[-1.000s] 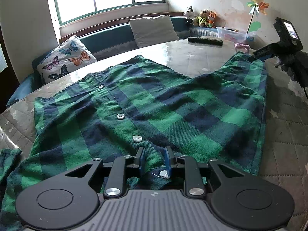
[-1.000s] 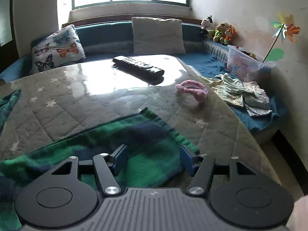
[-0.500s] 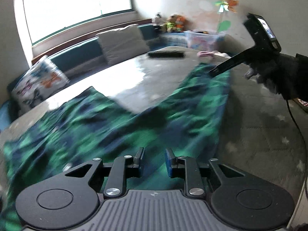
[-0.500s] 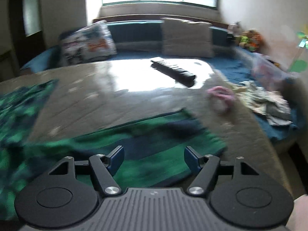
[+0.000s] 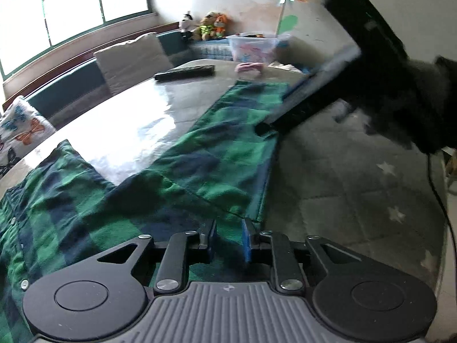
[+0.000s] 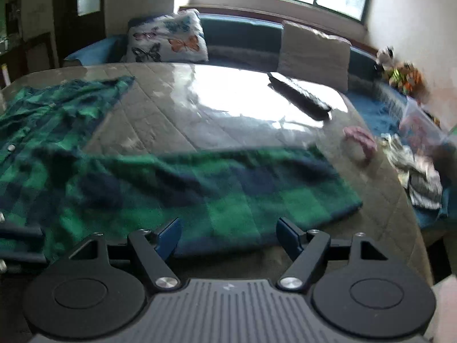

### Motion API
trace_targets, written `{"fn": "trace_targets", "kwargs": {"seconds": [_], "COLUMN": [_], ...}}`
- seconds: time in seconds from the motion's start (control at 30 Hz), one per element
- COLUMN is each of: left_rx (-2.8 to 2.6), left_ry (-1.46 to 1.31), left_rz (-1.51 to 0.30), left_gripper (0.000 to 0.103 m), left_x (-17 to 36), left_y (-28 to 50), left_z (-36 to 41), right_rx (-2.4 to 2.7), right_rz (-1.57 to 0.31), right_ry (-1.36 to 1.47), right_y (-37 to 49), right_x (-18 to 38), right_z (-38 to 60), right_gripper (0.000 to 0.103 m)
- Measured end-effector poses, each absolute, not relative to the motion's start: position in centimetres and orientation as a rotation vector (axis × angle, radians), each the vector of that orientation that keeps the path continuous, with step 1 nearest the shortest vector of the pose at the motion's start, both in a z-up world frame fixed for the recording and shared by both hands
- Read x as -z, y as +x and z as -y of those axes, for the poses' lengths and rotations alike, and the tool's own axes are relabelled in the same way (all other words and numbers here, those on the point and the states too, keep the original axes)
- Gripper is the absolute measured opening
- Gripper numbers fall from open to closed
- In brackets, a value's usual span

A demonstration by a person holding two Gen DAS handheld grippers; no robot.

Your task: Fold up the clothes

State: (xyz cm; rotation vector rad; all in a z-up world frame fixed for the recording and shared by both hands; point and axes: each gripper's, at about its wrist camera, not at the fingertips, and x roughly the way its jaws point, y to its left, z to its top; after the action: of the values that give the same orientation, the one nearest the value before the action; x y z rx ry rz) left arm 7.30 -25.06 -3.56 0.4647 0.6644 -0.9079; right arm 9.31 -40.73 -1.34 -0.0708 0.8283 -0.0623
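A green and navy plaid shirt (image 5: 200, 160) lies spread on the quilted table (image 5: 357, 194), buttons up, one sleeve stretched toward the far right. My left gripper (image 5: 227, 235) sits low over the shirt's near hem, jaws a narrow gap apart with cloth under them; whether it pinches the cloth is unclear. My right gripper (image 6: 228, 235) is open and empty, just above the sleeve (image 6: 228, 188) near its front edge. It also shows in the left wrist view (image 5: 328, 94) as a dark blurred shape over the sleeve's far end.
A black remote (image 6: 298, 95) and a pink hair band (image 6: 360, 140) lie on the table beyond the sleeve. A bench with cushions (image 6: 314, 47) runs behind the table. A clear bin (image 5: 252, 47) and loose clothes (image 6: 420, 177) sit at the right.
My left gripper has slid right along the hem, from the button placket to near the sleeve side. My right gripper has swung left and pulled back, still open.
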Motion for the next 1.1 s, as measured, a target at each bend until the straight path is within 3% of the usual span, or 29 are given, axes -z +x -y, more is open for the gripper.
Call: {"fn": "trace_targets", "kwargs": {"seconds": [0.17,0.4,0.57,0.77,1.1], "left_rx": [0.912,0.883,0.757,0.429,0.007], "left_ry": [0.437,0.378,0.310,0.258,0.242], "left_rz": [-0.688,-0.657,-0.582,-0.547,-0.626], "left_gripper": [0.018,0.030,0.036,0.037,0.037], "left_x": [3.2,0.5,-2.0,-3.0,-0.4], "left_y": [6.9,5.3,5.1,7.8,15.7], "left_z": [24.3,20.9,15.5,6.3,-7.7], "right_rx": [-0.002,-0.093,-0.120,-0.146,-0.183], "right_rz": [-0.812,-0.787,-0.770,-0.746,-0.777], "right_ry": [-0.118,-0.184,-0.214,-0.193,-0.192], "right_y": [10.4,11.9,12.3,11.5,11.5], "right_x": [1.4,1.5,1.2,0.3,1.7], "right_z": [38.1,34.4,32.6,30.7,26.7], "right_gripper": [0.075,0.075,0.075,0.079,0.081]}}
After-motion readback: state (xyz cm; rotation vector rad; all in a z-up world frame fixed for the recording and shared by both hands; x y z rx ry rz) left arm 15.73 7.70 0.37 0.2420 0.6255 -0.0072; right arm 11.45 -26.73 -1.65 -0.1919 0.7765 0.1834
